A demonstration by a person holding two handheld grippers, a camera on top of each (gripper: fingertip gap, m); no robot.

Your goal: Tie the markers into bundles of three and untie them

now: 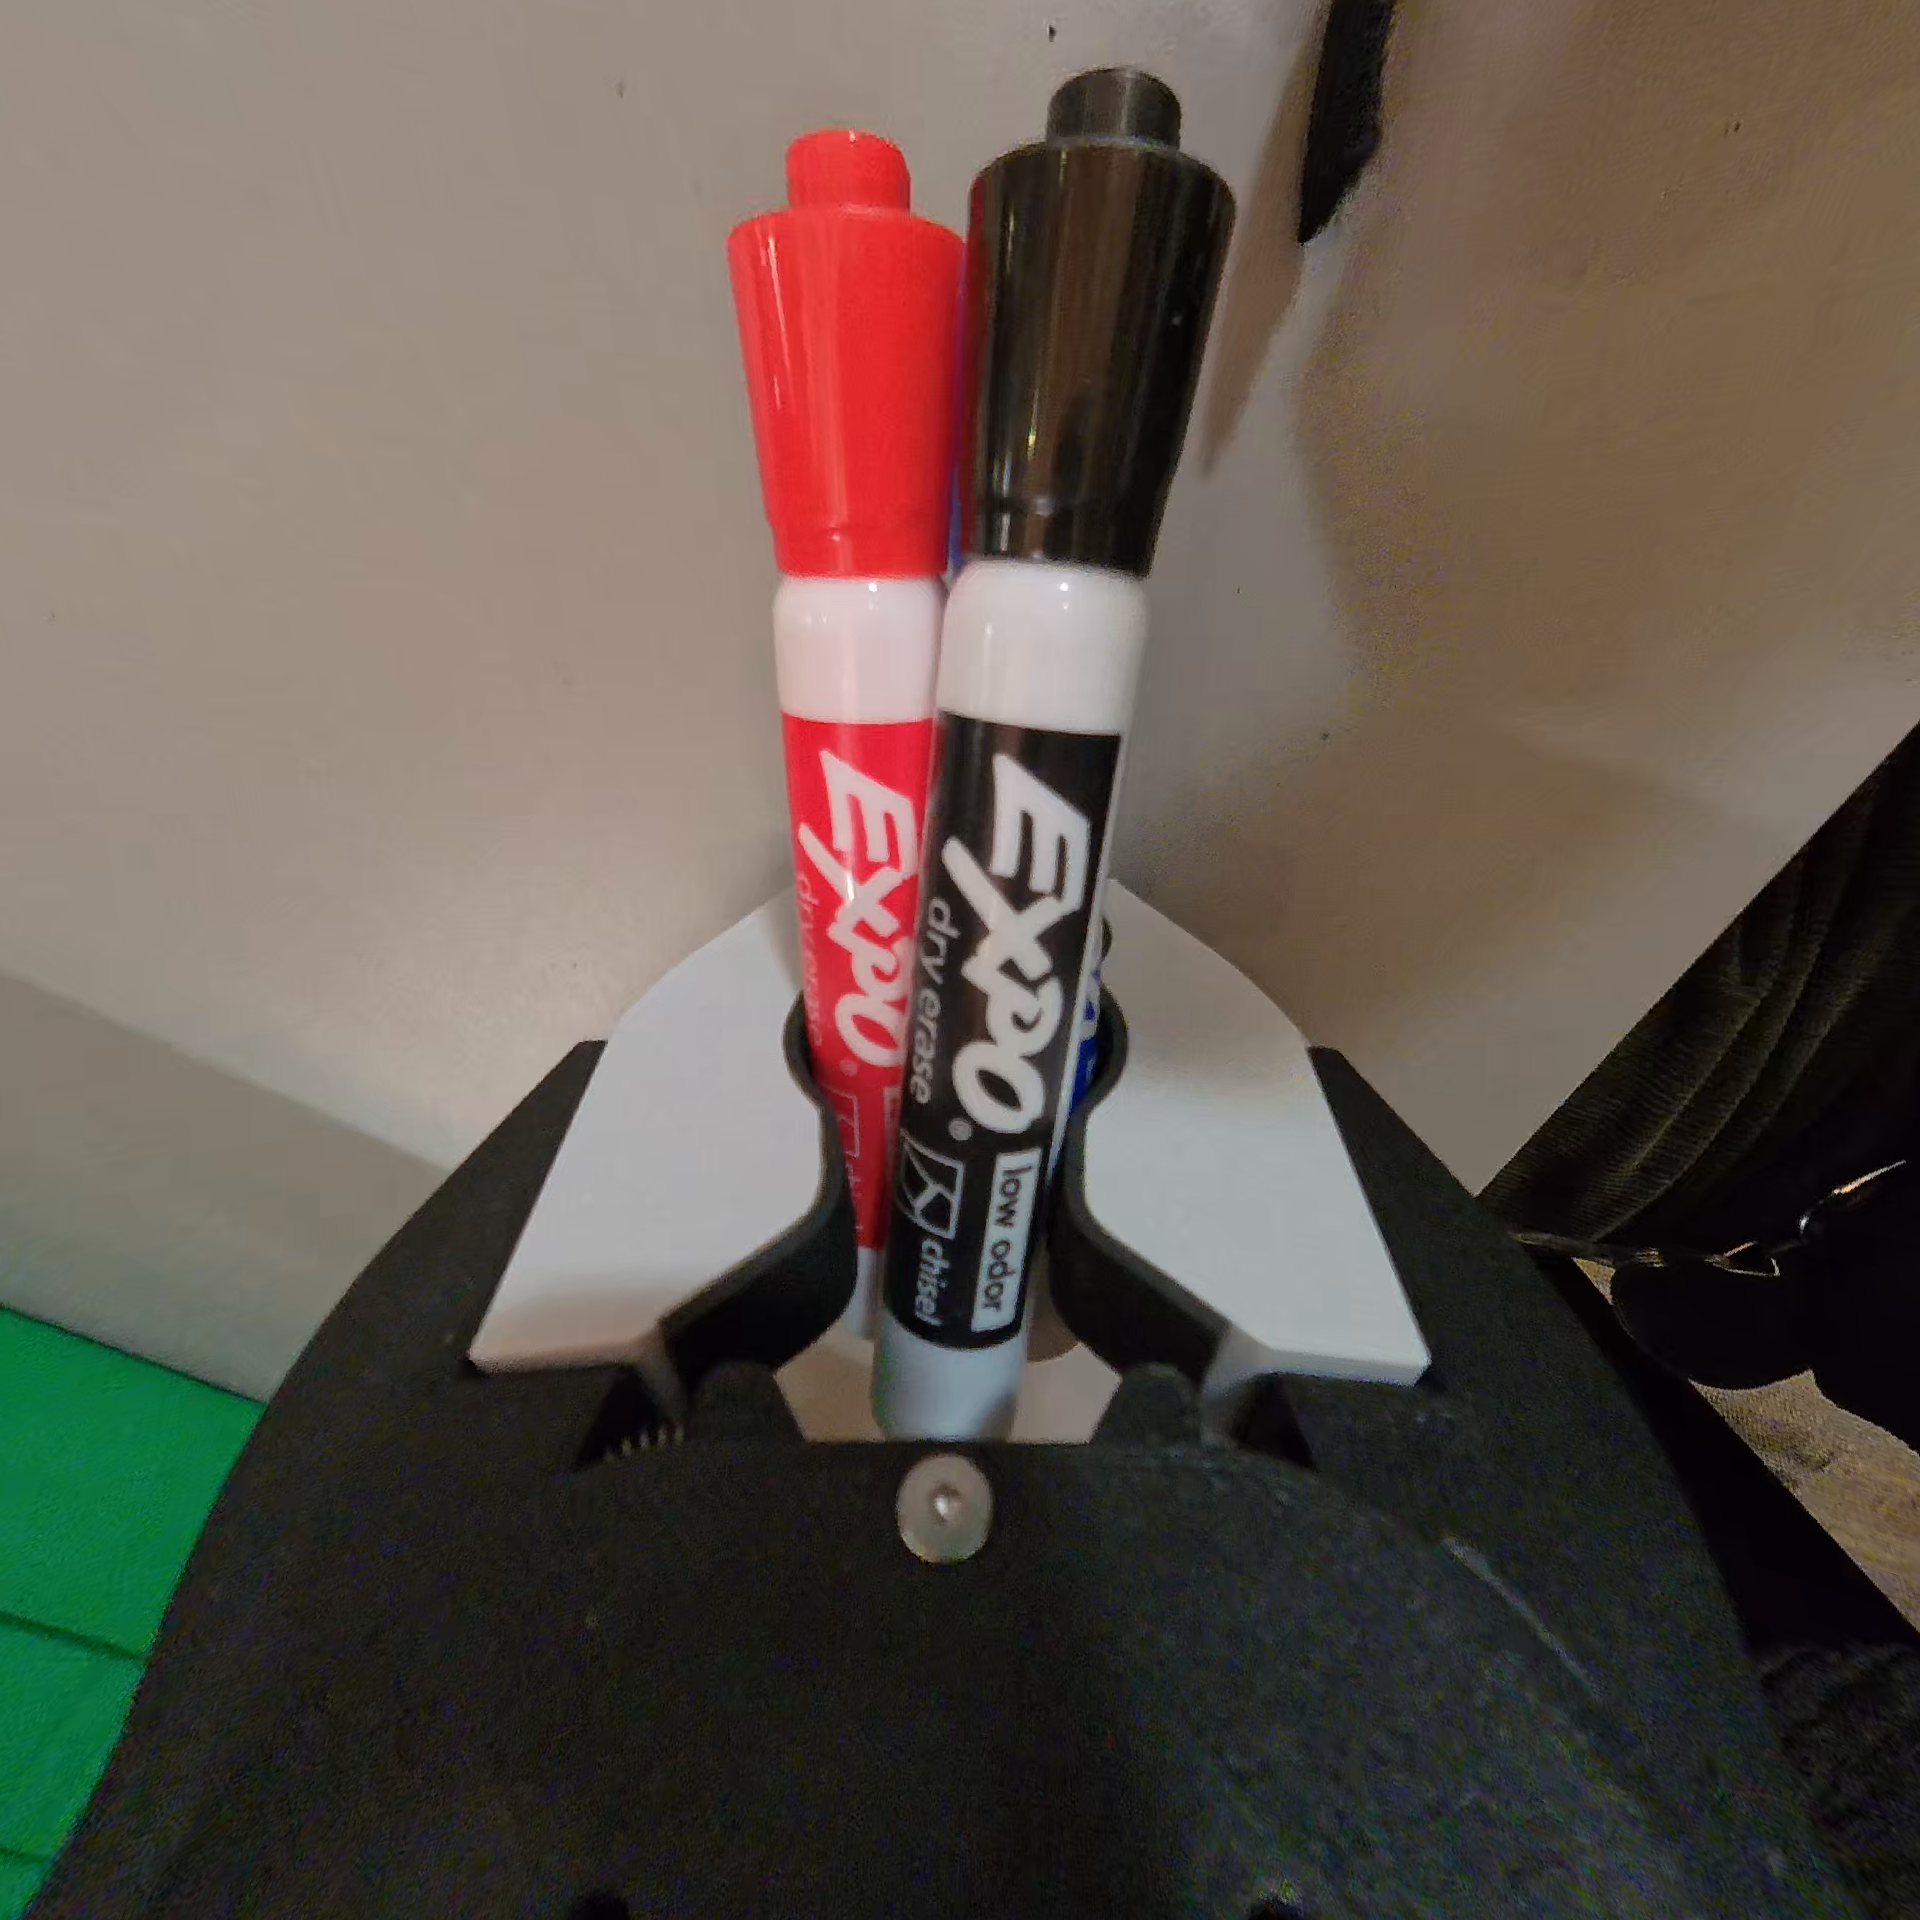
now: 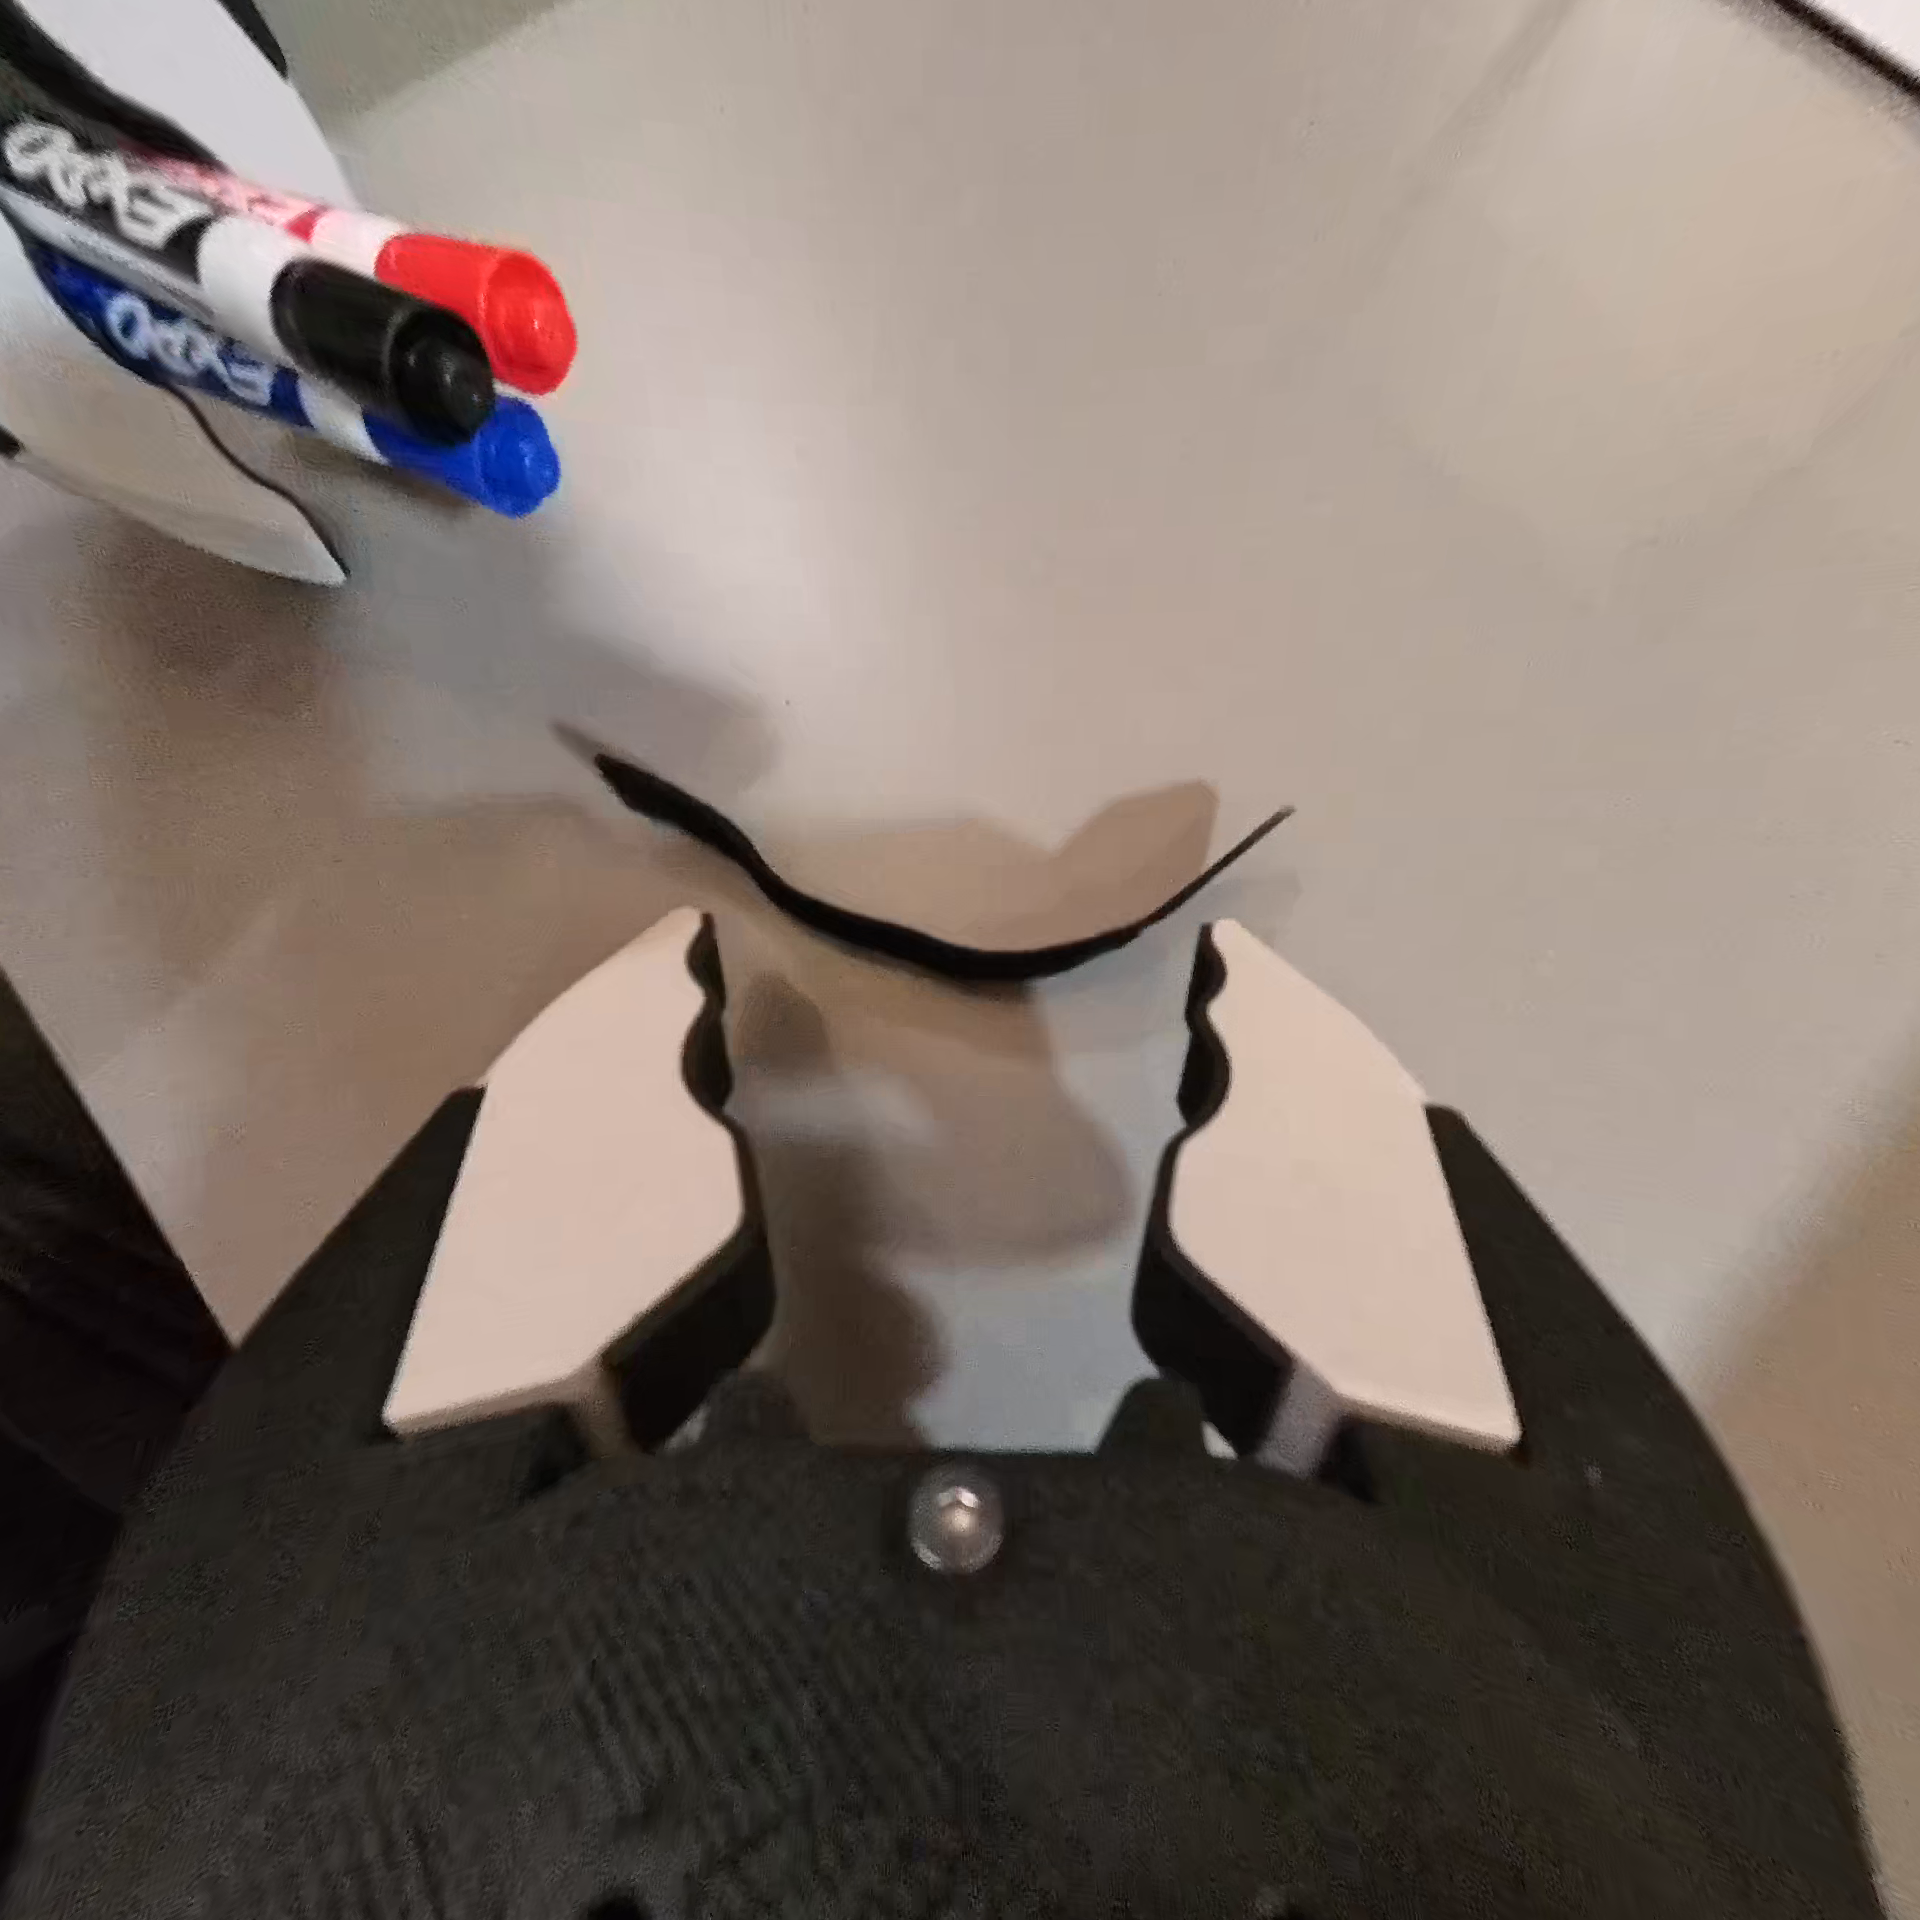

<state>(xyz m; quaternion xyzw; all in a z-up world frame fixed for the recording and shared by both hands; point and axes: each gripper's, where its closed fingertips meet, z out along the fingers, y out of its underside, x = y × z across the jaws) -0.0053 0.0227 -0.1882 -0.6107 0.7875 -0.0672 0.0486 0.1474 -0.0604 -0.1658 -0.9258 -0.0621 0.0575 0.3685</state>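
Left tongs [image 1: 951, 1049] clamped on three markers [image 1: 997, 727]; right tongs [image 2: 954, 966] wide apart, empty, black strap [image 2: 914, 935] on bench [image 2: 1351, 520] just ahead.

Left gripper [image 1: 951, 1049]: jaws drawn in close, clamped on a three-marker bundle [image 1: 966, 727] that points forward along the fingers. White finger [image 1: 675, 1195] faces flank the grip on both sides. Also seen at upper left of the right wrist view [image 2: 208, 457], raised, tilted, bundle pointing right.

Right gripper [image 2: 951, 940]: jaws spread wide, nothing between them. Fingers [image 2: 592, 1195] pointing down and forward, tips just short of the strap [image 2: 935, 935].
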